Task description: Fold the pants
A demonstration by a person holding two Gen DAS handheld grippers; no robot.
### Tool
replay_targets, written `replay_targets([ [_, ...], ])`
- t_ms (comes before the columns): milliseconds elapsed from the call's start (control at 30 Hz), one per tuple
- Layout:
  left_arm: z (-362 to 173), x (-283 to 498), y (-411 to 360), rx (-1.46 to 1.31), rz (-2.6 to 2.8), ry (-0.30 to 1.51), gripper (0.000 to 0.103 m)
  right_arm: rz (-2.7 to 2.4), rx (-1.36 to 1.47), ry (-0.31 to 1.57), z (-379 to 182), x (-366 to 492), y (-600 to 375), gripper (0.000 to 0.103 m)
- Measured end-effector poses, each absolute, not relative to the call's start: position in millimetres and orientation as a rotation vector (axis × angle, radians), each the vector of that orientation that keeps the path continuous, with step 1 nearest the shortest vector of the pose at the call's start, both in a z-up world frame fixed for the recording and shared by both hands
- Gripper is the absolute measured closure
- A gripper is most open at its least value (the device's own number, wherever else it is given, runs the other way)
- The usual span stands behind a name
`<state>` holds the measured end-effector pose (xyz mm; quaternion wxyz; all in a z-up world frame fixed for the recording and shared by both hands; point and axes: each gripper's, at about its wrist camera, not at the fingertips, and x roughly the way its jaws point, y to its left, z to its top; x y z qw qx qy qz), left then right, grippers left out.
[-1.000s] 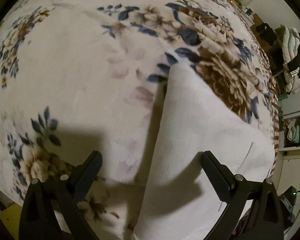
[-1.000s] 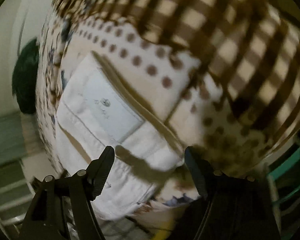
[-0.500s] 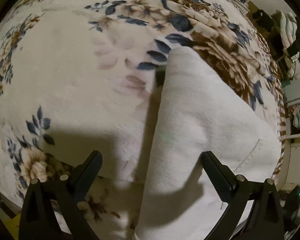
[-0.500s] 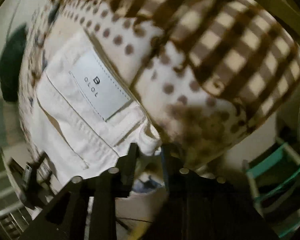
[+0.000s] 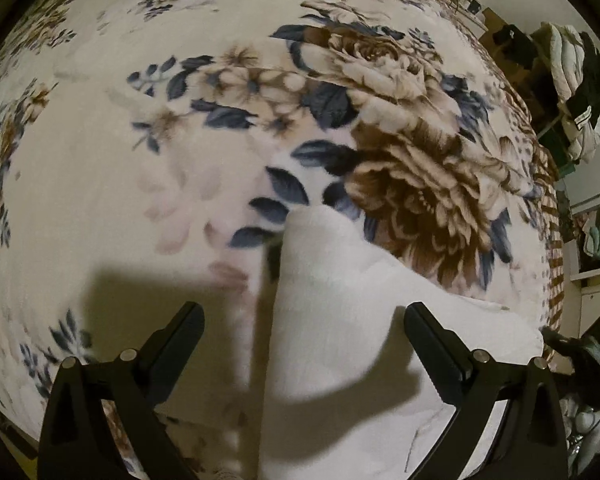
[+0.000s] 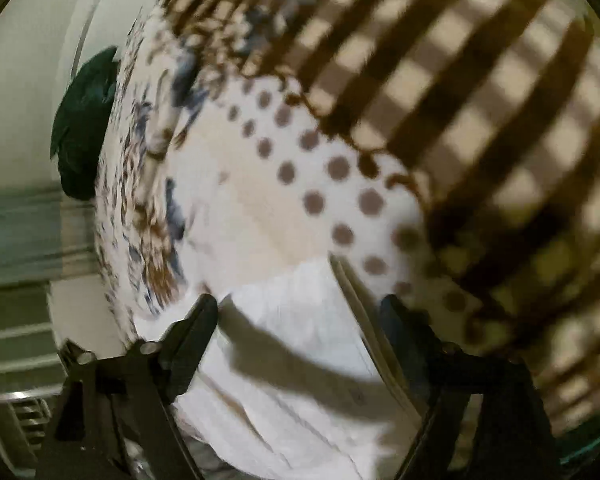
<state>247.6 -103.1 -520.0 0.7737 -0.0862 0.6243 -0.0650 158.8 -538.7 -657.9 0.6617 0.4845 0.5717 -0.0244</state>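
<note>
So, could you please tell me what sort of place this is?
Most likely a bedroom: the pants lie on a floral blanket spread like bedding, with clothes piled at the room's edge.

Bed covered w/ cream blanket [image 5: 100,184]: blue-brown flower print, brown dots and brown check toward one edge [image 6: 480,92]. White pants [image 5: 340,320] lie folded directly on blanket, reaching its dotted part [image 6: 300,360].

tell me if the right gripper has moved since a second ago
Yes. The right gripper, jaws opening above the white pants, has drawn back: the dotted blanket fills more of its view, the pants less.
</note>
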Motion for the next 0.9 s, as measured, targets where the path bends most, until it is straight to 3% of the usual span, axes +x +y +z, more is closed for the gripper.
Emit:
replay_targets([
  [133,-529,251,-105,-0.149,-0.123,1.367,0.0,-0.107,1.015,1.236,-637,165,-525,0.074],
  [300,-540,257,-96,-0.172,-0.106,1.378,0.0,-0.112,0.875,1.147,-593,152,-525,0.075],
  [467,-551,263,-91,-0.168,-0.093,1.375,0.0,-0.167,0.858,1.215,-622,163,-531,0.075],
  [600,-539,261,-87,-0.194,-0.094,1.378,0.0,-0.193,0.912,1.255,-636,173,-531,0.061],
  [667,-526,251,-80,-0.222,-0.105,1.362,0.0,-0.169,0.965,1.252,-631,169,-534,0.046],
  [733,-512,233,-72,-0.262,-0.127,1.351,0.0,-0.141,0.997,1.224,-618,156,-536,0.014],
  [900,-510,181,-70,-0.353,-0.176,1.391,0.0,-0.121,1.0,1.225,-593,89,-522,0.011],
])
